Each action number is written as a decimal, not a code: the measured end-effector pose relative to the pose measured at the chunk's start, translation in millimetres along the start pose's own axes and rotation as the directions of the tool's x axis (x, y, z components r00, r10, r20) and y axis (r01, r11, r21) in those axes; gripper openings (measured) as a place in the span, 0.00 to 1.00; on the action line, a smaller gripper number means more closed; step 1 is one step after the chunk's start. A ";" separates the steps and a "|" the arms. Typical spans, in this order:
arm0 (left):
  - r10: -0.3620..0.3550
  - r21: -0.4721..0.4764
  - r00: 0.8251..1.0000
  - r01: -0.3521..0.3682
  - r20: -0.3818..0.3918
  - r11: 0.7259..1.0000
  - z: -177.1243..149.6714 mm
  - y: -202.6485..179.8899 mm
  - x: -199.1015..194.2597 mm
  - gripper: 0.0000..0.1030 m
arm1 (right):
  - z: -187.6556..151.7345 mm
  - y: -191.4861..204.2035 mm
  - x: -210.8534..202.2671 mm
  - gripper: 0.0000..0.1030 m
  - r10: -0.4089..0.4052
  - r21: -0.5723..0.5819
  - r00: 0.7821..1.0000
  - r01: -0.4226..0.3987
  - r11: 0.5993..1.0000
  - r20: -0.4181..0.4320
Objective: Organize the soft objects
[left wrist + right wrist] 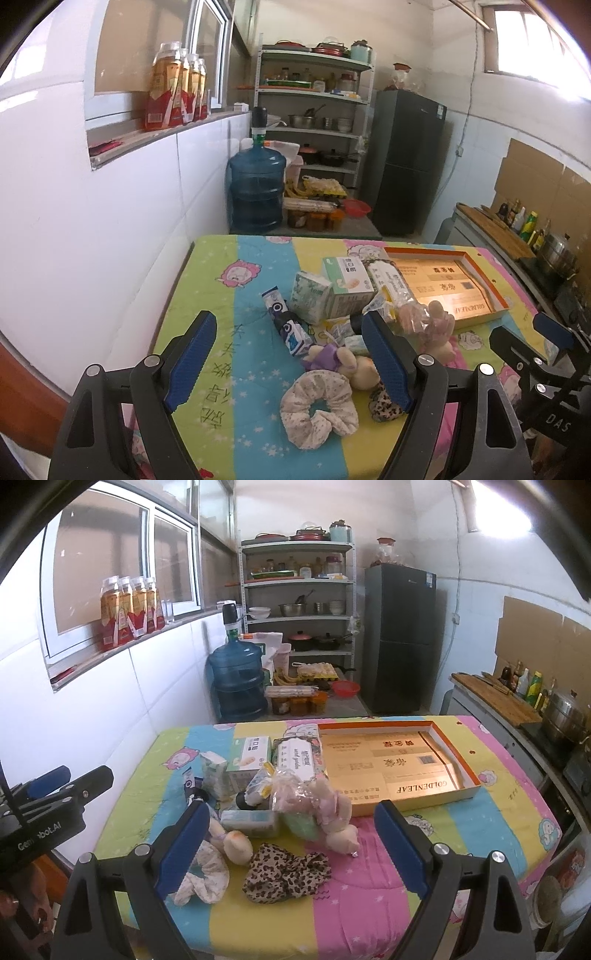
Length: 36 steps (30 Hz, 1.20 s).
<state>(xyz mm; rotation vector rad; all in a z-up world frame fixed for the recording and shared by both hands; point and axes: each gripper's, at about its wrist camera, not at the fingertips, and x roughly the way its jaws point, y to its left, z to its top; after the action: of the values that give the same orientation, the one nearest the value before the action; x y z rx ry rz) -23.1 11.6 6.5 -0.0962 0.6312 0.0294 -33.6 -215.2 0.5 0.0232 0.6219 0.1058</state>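
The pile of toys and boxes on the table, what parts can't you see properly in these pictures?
- Leopard-print scrunchie: in the left wrist view, mostly hidden behind the left gripper finger.
- White floral scrunchie: in the right wrist view, partly covered by the right gripper finger.
- Dark bottle: buried among packets in the right wrist view, label unseen.
- Small print on the gold box: too small to read.

- The left gripper [290, 360] is built of matt black plastic, its fingers faced with blue dimpled pads [192, 354].
- Between those fingers, a scrunchie [319, 410] of crinkled, pale floral cloth is seen.
- Between the right gripper's [291, 843] fingers, leopard-print cloth [286, 877] lies matt and soft.
- Beyond the fingertips, a glossy gold cardboard tray [397, 770] is seen.
- A quilted cloth cover [369, 904] is spread beneath.
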 end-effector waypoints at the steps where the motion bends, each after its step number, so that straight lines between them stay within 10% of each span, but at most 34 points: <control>1: 0.000 0.001 1.000 0.000 0.000 1.000 -0.6 -0.1 0.1 0.79 | -0.4 0.3 -0.2 0.89 0.000 0.001 1.000 0.000 1.000 0.000; 36: 0.002 0.001 1.000 -0.002 -0.025 1.000 -10.8 -11.3 11.8 0.79 | -9.8 -16.6 18.3 0.89 0.016 0.014 0.999 -0.015 1.000 -0.039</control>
<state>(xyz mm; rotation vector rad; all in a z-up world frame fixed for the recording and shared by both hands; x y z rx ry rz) -19.3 -0.8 -8.1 -0.0953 0.6566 0.0298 -23.0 -229.9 -19.0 0.0395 0.6615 0.1173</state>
